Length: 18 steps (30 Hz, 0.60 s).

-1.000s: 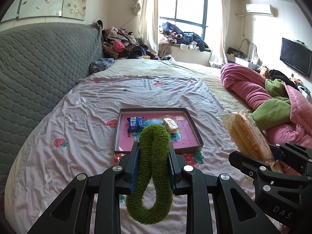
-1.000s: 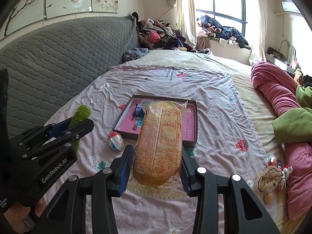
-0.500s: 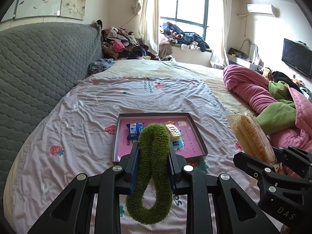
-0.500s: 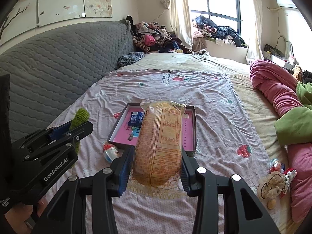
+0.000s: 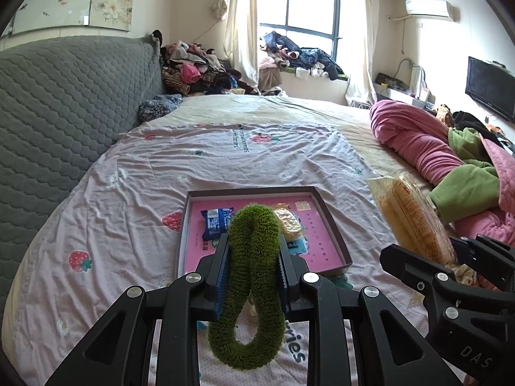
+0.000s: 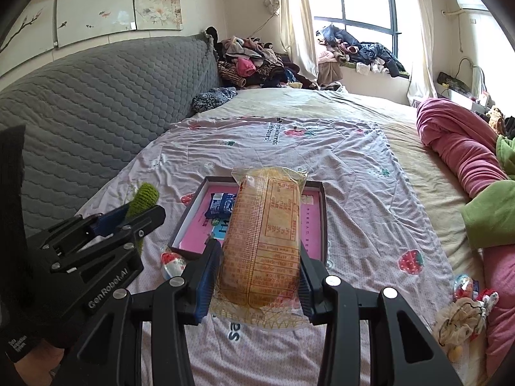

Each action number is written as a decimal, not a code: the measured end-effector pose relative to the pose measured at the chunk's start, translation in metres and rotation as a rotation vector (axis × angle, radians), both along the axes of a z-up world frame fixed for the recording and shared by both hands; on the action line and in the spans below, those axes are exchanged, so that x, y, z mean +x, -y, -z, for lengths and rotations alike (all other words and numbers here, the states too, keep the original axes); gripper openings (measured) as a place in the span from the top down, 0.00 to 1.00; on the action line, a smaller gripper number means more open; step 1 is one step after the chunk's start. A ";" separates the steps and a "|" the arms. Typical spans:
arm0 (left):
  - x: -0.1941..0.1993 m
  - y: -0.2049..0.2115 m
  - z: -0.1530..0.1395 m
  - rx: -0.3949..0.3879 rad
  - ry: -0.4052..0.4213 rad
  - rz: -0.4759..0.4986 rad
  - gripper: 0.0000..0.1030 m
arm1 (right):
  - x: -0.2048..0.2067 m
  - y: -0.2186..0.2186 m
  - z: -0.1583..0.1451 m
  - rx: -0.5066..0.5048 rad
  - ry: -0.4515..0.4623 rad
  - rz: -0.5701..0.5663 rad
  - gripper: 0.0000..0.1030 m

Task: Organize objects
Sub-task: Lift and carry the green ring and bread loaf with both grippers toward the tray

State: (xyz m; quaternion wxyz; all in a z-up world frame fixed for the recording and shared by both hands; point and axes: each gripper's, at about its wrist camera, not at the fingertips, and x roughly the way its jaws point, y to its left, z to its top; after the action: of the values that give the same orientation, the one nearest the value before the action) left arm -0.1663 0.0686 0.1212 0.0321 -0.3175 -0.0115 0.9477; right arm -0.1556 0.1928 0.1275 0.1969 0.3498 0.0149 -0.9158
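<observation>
My left gripper [image 5: 253, 259] is shut on a fuzzy green loop [image 5: 249, 292] that hangs down between its fingers. In the right wrist view my right gripper [image 6: 257, 257] is shut on a long yellow snack bag [image 6: 262, 238], held above the sheet. Ahead of both lies a shallow brown tray with a pink floor [image 5: 318, 202] [image 6: 317, 241]. A blue snack packet [image 5: 214, 223] [image 6: 220, 206] and a small yellow packet [image 5: 288, 222] lie in it. The right gripper with its bag [image 5: 415, 222] shows at the right of the left wrist view. At the left of the right wrist view is the left gripper [image 6: 141, 212].
The tray rests on a strawberry-print sheet [image 5: 154, 177] over a bed, with a grey quilted headboard [image 5: 58, 106] on the left. Pink and green bedding [image 5: 450, 167] is bunched at right. A small red-and-white packet [image 6: 172, 263] and a cloth toy [image 6: 463, 318] lie on the sheet.
Both grippers have moved forward toward the tray, which now looks larger and nearer. Their holds on the green loop and the yellow bag are unchanged.
</observation>
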 end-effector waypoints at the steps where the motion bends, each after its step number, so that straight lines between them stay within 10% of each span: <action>1: -0.004 -0.001 0.003 -0.003 0.003 0.000 0.74 | -0.006 0.000 0.003 -0.003 0.004 0.000 0.57; 18: -0.097 0.006 0.049 0.024 -0.026 -0.001 0.74 | -0.086 0.006 0.049 -0.001 -0.039 0.027 0.57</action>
State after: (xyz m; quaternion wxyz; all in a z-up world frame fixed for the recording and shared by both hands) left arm -0.2629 0.0624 0.0719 0.0358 -0.3049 -0.0227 0.9514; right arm -0.2418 0.1869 0.0785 0.1843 0.3322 0.0135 -0.9249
